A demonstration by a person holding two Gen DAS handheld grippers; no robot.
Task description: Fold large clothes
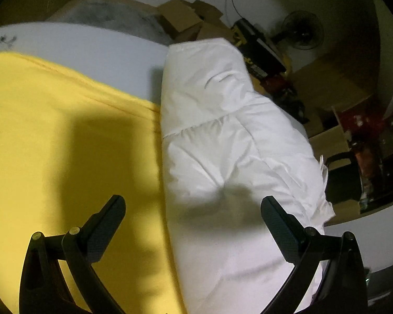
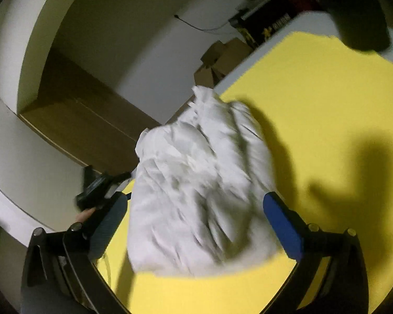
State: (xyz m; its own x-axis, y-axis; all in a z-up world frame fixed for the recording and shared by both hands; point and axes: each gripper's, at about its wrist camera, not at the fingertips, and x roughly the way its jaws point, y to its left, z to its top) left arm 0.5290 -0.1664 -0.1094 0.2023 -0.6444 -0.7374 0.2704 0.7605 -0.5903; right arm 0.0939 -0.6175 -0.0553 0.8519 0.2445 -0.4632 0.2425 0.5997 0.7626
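A white puffy garment (image 1: pixel 222 144) lies folded into a long bundle on a yellow cloth (image 1: pixel 65 144) that covers the table. My left gripper (image 1: pixel 194 209) is open and hovers just above the bundle's near end, holding nothing. In the right wrist view the same white garment (image 2: pixel 196 183) shows as a blurred, bunched mound on the yellow cloth (image 2: pixel 327 99). My right gripper (image 2: pixel 194 206) is open, its fingers either side of the mound and above it. The other hand-held gripper (image 2: pixel 97 191) shows at the left edge of the mound.
The white table edge (image 1: pixel 91 47) runs beyond the yellow cloth. Cardboard boxes (image 1: pixel 186 18), a black and yellow case (image 1: pixel 259 52) and a fan (image 1: pixel 301 30) stand past the table. A large brown box (image 2: pixel 86 120) sits left of the table.
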